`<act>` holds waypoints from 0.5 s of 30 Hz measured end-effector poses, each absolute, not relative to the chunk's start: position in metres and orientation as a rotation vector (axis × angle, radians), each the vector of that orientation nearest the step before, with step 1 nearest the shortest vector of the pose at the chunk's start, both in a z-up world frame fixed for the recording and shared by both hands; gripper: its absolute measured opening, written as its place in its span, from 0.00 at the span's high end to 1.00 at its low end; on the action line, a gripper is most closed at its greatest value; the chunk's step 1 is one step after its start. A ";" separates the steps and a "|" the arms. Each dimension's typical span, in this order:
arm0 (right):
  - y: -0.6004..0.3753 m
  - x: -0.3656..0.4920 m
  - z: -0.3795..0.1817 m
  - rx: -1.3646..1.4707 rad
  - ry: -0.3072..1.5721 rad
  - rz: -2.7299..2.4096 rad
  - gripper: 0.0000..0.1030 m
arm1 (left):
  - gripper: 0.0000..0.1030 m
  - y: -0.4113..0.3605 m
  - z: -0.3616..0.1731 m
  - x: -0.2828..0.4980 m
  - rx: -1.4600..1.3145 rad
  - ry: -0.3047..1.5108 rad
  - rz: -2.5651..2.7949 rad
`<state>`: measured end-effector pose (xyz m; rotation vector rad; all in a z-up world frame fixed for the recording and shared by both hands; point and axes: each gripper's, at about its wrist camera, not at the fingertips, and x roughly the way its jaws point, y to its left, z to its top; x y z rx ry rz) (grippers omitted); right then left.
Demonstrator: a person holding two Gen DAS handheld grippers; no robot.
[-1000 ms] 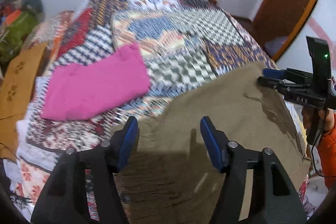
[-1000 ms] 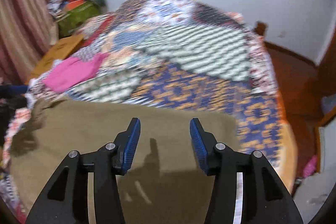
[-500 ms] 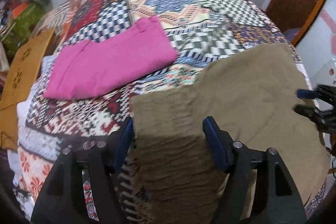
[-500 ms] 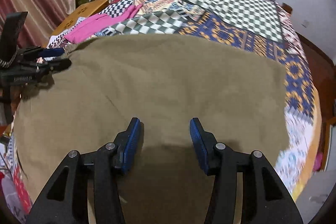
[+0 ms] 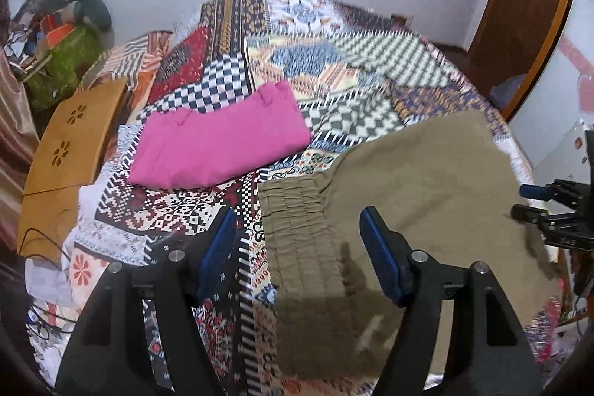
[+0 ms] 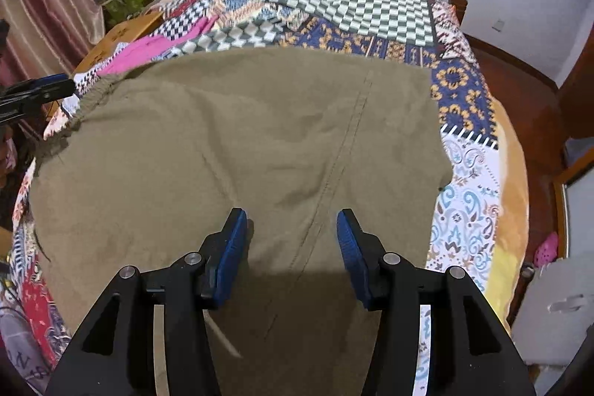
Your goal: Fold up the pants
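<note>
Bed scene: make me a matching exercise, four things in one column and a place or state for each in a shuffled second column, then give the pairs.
Column one:
1. olive pants
2. pink pants
3. left gripper
4. wooden board

Column two:
A. folded, lying on the patchwork bedspread beyond the elastic waistband
B. off the bed's left edge
C. spread flat at the near end of the bed
D. jaws open, above the waistband

Pairs: 1-C, 2-A, 3-D, 4-B
</note>
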<state>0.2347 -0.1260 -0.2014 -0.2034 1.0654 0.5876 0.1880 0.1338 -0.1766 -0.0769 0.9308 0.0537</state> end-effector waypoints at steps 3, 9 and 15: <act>-0.124 0.229 -0.185 -0.193 1.020 0.590 0.55 | 0.24 0.131 -0.164 0.173 -0.096 0.899 0.061; -0.115 0.214 -0.158 -0.164 0.934 0.617 0.50 | 0.21 0.130 -0.152 0.136 -0.168 0.874 0.065; -0.104 0.200 -0.150 -0.165 0.891 0.615 0.50 | 0.21 0.127 -0.167 0.110 -0.265 0.924 0.023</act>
